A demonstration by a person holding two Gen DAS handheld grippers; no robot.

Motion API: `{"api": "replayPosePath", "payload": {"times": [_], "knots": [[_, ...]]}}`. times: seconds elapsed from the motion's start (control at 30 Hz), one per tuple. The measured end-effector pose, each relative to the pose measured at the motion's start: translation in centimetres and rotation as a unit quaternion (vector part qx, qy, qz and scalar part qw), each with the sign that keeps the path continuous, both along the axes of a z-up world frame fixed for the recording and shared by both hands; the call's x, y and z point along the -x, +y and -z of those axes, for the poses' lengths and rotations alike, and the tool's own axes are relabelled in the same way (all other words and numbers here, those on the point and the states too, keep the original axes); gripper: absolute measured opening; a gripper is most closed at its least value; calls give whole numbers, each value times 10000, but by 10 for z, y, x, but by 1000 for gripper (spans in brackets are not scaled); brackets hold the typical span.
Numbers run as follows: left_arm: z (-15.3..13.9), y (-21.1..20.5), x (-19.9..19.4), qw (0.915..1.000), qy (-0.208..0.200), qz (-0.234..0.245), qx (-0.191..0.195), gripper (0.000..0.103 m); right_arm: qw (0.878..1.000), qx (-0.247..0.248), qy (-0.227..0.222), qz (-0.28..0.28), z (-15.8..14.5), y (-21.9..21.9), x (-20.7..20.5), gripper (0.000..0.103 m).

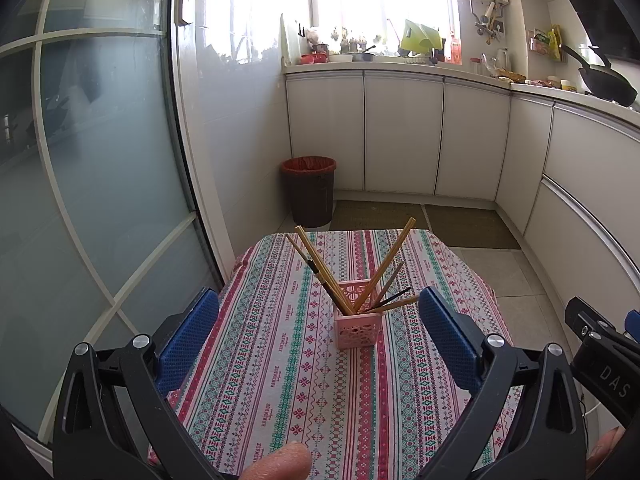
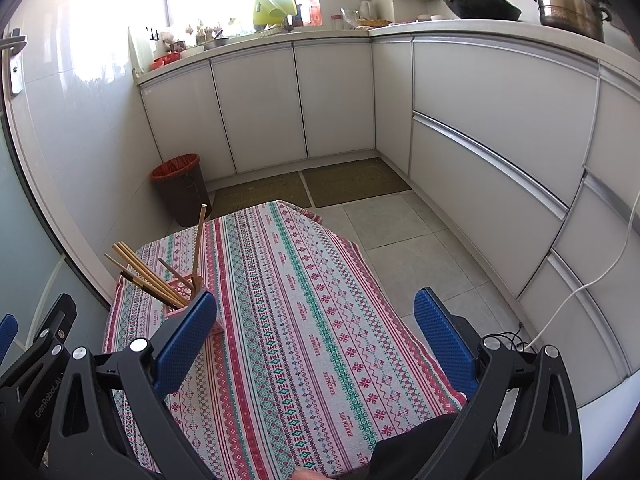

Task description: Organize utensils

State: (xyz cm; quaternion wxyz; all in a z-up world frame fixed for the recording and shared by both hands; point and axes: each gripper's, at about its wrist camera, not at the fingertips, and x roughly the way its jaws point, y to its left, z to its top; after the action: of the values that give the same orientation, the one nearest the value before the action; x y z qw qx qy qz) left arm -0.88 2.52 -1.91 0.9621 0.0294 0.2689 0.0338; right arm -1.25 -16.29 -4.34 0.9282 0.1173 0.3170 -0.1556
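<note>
Standing mid-table, pink holder [image 1: 357, 322] with chopsticks [image 1: 320, 270], both hand-held grippers [image 1: 320, 320] [image 2: 316, 324] wide, empty

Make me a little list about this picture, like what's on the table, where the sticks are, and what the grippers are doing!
table: covered with a striped patterned tablecloth
holder: pink basket, standing upright on the tablecloth
sticks: chopsticks in the pink basket, leaning out in different directions
loose utensils on the tablecloth: none visible
left gripper: open, holding nothing, pointed at the pink basket
right gripper: open, holding nothing, the pink basket by its left finger
on the floor: bin with a red liner
</note>
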Motion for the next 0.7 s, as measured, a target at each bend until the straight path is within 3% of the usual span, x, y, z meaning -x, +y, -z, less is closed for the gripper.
{"api": "replayPosePath", "payload": {"times": [0.5,0.7], "knots": [[0,1,0,10000,-2,-27,-4,96,10000,0,14,-11,2,0,-1,96],[-4,8,1,9992,-32,134,386,96,10000,-8,24,-12,2,1,-1,96]]}}
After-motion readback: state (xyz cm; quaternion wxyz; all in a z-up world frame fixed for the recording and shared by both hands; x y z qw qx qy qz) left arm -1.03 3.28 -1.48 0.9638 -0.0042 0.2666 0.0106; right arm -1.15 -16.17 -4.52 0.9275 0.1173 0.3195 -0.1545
